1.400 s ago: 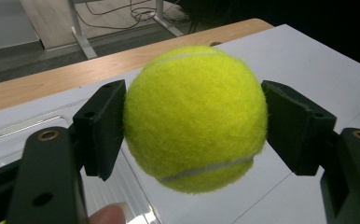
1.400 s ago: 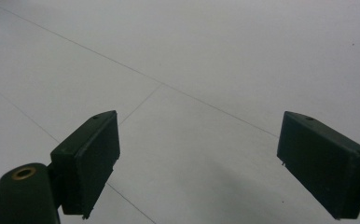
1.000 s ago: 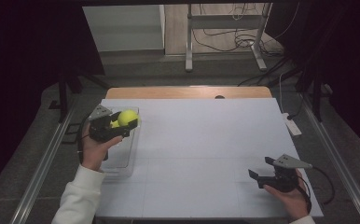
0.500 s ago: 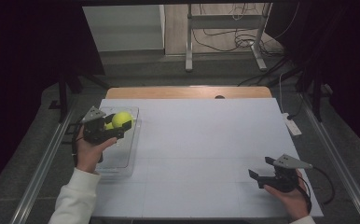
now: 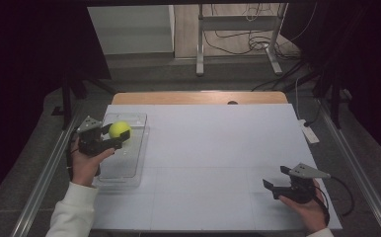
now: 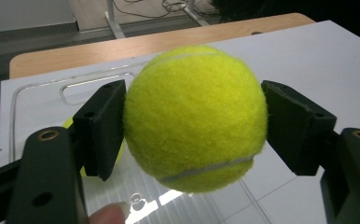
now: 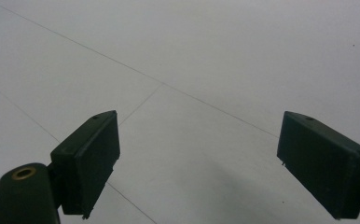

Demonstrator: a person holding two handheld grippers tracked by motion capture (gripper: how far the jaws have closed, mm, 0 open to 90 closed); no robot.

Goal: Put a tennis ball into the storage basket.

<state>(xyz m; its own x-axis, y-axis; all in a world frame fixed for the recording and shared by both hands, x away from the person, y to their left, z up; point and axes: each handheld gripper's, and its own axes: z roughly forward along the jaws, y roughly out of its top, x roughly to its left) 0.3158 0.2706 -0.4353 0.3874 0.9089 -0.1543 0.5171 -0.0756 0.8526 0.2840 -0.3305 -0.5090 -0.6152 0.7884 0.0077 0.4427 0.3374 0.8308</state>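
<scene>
A yellow tennis ball [image 5: 120, 130] [image 6: 196, 116] is clamped between the pads of my left gripper [image 5: 115, 137] [image 6: 194, 126], which is shut on it. The ball hangs over a clear plastic bin [image 5: 135, 163] at the left side of the white table [image 5: 218, 148]. Behind the left pad a second bit of yellow shows inside the bin [image 6: 67, 123]; what it is I cannot tell. My right gripper [image 5: 276, 181] [image 7: 206, 163] rests near the table's front right, held by a hand, its jaws wide apart with bare table between them.
A wooden strip [image 5: 193, 97] runs along the table's far edge. A white power strip [image 5: 309, 132] lies off the right edge. Metal rails flank the table on both sides. Cables and a stand's legs [image 5: 238, 44] lie on the floor beyond.
My left gripper has carried the ball leftward and slightly down, from the bin's right edge to above the bin. The right gripper has stayed put.
</scene>
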